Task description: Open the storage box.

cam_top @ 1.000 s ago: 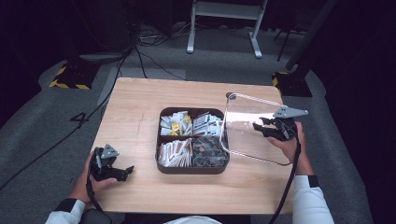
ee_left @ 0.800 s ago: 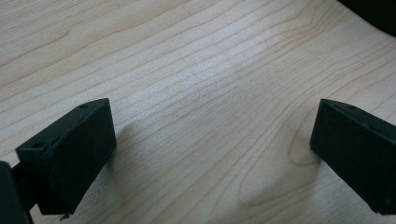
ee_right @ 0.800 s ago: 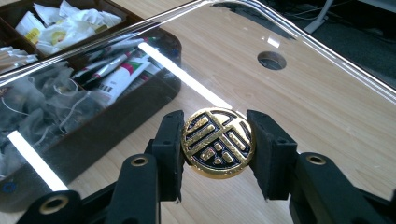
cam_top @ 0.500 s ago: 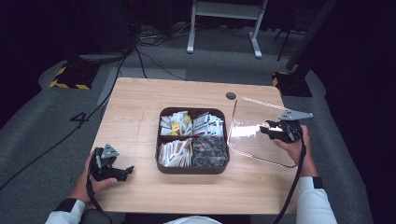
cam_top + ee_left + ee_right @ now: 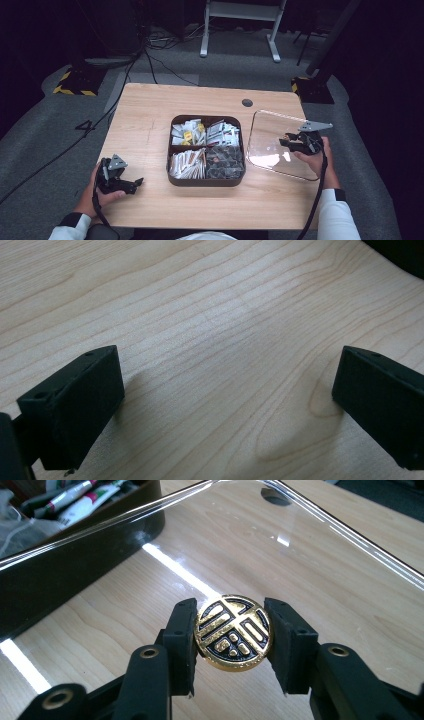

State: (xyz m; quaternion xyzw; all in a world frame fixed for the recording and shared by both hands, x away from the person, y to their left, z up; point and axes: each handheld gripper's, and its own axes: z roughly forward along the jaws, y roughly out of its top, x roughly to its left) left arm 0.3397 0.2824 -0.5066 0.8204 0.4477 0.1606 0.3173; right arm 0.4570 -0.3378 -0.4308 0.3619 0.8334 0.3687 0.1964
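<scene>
Presently catalogued, working outward from the claws.

Item 1. Right gripper (image 5: 232, 635): jaws clamped on the gold-and-black knob (image 5: 233, 631), one pad on each side of its round edge. In the high view this gripper (image 5: 289, 141) sits over the right half of the table.

Item 2. Clear lid (image 5: 280, 145): a transparent, rounded-square cover carried by that knob, which stands at its centre. It hangs tilted, its far edge raised toward 12 o'clock and its near edge low over the wood; whether that near edge touches the table (image 5: 150, 120) cannot be told. The wood grain shows through the lid (image 5: 320, 555) in the right gripper view.

Item 3. Brown tray (image 5: 206, 182): four compartments holding sachets and packets, uncovered, lying at 9 o'clock from the right gripper and just beside the lid's left edge. Its dark wall (image 5: 75, 575) appears at 10 o'clock in the right gripper view.

Governing relation: lid and claw are one unit, with the bare tabletop directly beneath; the tray is off to 9 o'clock. Judged step: setting the lid down flat beside the tray, which calls for levelling the tilt while lowering.

Item 4. Left gripper (image 5: 134, 182): jaws apart, nothing between them, resting low at the table's near left corner, at 8 o'clock from the tray and well apart from the lid. The right hand is by far the nearer.
</scene>
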